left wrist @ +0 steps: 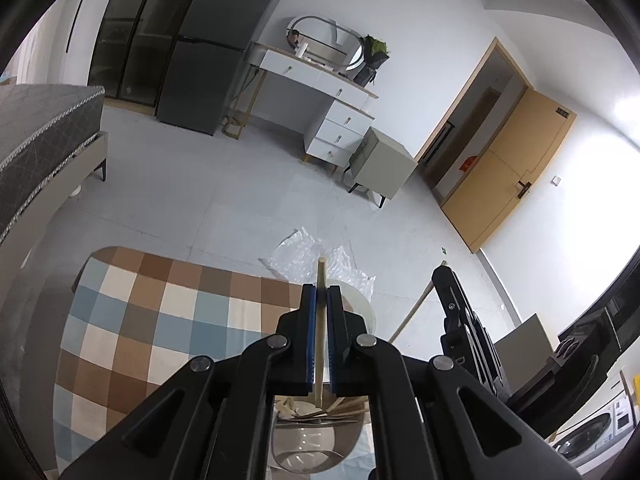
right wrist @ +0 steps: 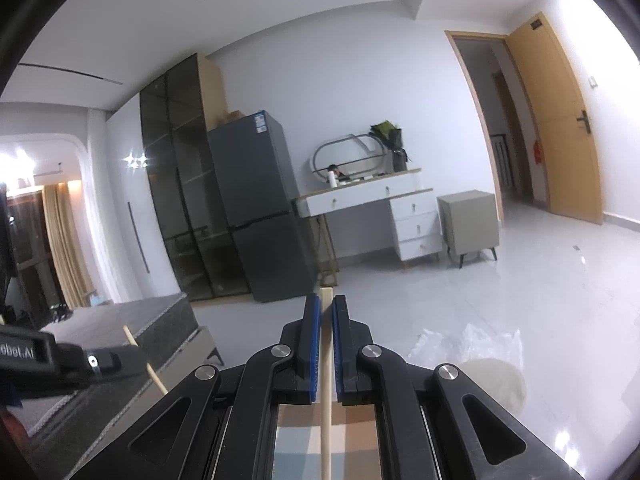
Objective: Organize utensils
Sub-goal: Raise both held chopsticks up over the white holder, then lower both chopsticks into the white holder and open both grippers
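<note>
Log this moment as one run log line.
left claw: shut on chopstick | right claw: shut on second chopstick | glass bowl: holds utensils

Two wrist cameras looking across one room

The left one is tilting down over the checked rug (left wrist: 160,320); the right one is facing level (higher), both sharing the fridge (right wrist: 260,208), dresser (left wrist: 320,92) and door (right wrist: 560,120).

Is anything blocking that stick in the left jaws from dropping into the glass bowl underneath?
Nothing visible: the chopstick, held by the left gripper, hangs right above the bowl, which already holds other utensils.
</note>
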